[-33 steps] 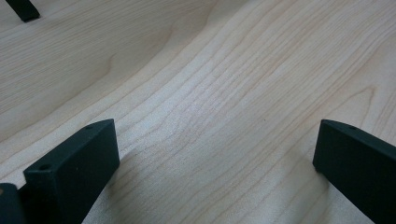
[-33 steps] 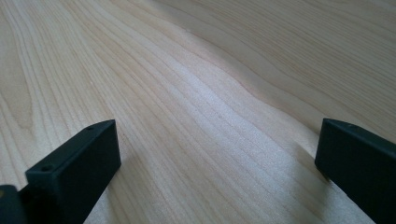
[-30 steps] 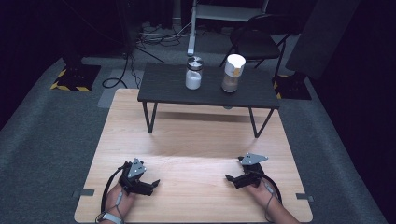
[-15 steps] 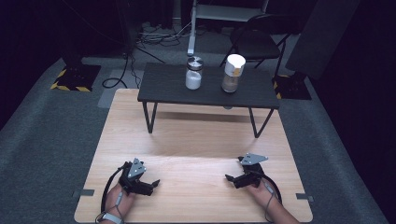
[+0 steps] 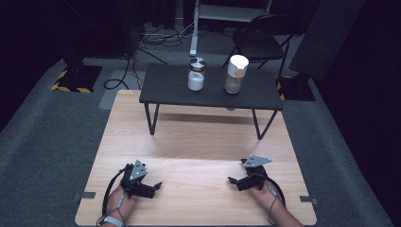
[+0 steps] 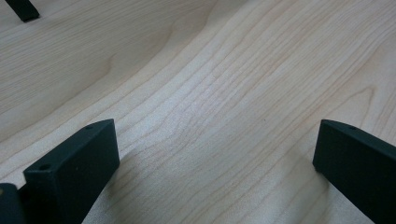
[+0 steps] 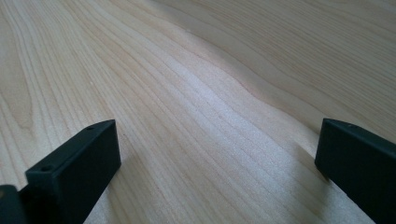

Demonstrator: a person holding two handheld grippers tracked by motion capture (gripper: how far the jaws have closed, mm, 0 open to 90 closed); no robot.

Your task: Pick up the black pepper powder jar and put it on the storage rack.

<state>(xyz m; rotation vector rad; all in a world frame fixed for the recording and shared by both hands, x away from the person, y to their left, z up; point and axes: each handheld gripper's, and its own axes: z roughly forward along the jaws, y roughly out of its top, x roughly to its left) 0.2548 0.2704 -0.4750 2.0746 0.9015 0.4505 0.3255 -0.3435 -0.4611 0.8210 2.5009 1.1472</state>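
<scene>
Resting on the wooden table [image 5: 198, 142] near its front edge: left gripper [image 5: 157, 186] and right gripper [image 5: 231, 180], well apart, jaws spread wide, nothing between them. Standing far off on the black side table [image 5: 165, 90]: glass jar [image 5: 196, 75] just beside white-lidded container [image 5: 235, 74], both upright.
</scene>
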